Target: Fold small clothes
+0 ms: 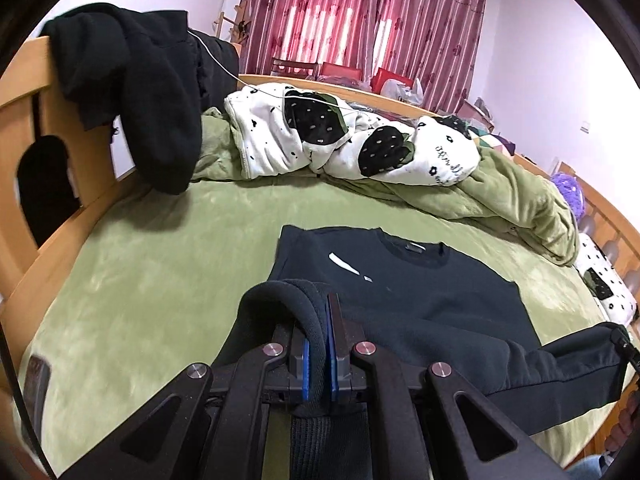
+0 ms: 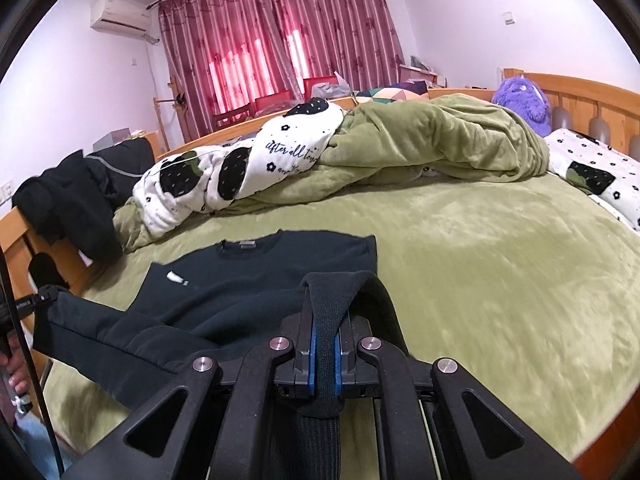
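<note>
A dark sweatshirt (image 1: pixel 420 284) lies on the green bed cover, collar towards the far side, with a small white mark on its chest. It also shows in the right wrist view (image 2: pixel 240 280). My left gripper (image 1: pixel 319 312) is shut on the ribbed hem at the sweatshirt's left bottom corner and holds it lifted. My right gripper (image 2: pixel 326 312) is shut on the ribbed hem at the right bottom corner, also lifted. The hem hangs as a band between the two grippers. Each gripper shows at the edge of the other's view.
A green bed cover (image 1: pixel 160 264) spreads around the sweatshirt. A bunched green and white quilt (image 2: pixel 360 152) lies along the far side. Black clothes (image 1: pixel 132 92) hang over the wooden bed frame at the left. A purple plush toy (image 2: pixel 520 100) sits by the headboard.
</note>
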`<state>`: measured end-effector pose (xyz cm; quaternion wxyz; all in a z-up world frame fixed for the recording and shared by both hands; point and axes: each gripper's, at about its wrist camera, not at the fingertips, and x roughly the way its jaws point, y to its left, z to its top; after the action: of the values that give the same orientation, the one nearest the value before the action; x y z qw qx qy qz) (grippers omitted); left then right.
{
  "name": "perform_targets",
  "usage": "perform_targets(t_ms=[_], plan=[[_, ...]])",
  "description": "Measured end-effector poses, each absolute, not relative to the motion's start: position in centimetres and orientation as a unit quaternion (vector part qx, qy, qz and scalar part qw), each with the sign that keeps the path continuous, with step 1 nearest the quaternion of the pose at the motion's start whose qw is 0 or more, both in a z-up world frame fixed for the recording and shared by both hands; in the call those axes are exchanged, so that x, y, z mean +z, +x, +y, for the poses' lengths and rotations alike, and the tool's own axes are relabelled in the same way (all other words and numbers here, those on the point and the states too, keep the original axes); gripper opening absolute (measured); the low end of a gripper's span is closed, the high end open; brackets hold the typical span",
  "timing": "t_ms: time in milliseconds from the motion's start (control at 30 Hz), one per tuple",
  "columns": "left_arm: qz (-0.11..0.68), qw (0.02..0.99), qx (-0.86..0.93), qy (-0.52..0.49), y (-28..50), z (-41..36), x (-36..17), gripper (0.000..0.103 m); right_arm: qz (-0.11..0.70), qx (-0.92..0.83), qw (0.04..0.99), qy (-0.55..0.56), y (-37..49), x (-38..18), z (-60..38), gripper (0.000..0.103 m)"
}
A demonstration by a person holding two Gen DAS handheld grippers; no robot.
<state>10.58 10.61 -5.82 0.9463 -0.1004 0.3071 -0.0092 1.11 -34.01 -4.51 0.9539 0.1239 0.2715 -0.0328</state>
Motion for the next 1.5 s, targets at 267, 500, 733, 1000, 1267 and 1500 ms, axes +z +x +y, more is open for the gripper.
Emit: perform_targets(t_ms=[267, 500, 733, 1000, 1267, 1500], plan=[[0.329, 0.936, -0.012, -0.124, 18.3, 11.3, -9.0, 0.007, 0.288, -0.04, 0.947, 0.135, 9.8, -6.7, -35.6, 0.006], [0.355, 0.931, 0.0, -0.082, 23.0, 10.1, -12.2, 0.007, 0.314, -0.044, 0.94, 0.129, 16.3, -10.2, -36.2, 0.006], [0.373, 0.927, 0.014, -0.05, 24.9, 9.4, -15.4, 0.008, 0.351, -0.053, 0.928, 0.108, 20.6, -14.5, -36.3, 0.006], [0.383, 0.923, 0.024, -0.036, 25.8, 8.9, -17.8, 0.009, 0.406, -0.081, 0.906, 0.094, 23.0, -18.4, -36.2, 0.007], [0.393, 0.918, 0.027, -0.042, 25.6, 8.9, -17.9, 0.012, 0.411, -0.111, 0.905, 0.028, 22.2, -17.9, -34.9, 0.032], [0.403, 0.914, 0.019, -0.047, 24.7, 8.3, -16.8, 0.036, 0.385, -0.096, 0.917, 0.048, 19.6, -14.7, -34.5, 0.049]])
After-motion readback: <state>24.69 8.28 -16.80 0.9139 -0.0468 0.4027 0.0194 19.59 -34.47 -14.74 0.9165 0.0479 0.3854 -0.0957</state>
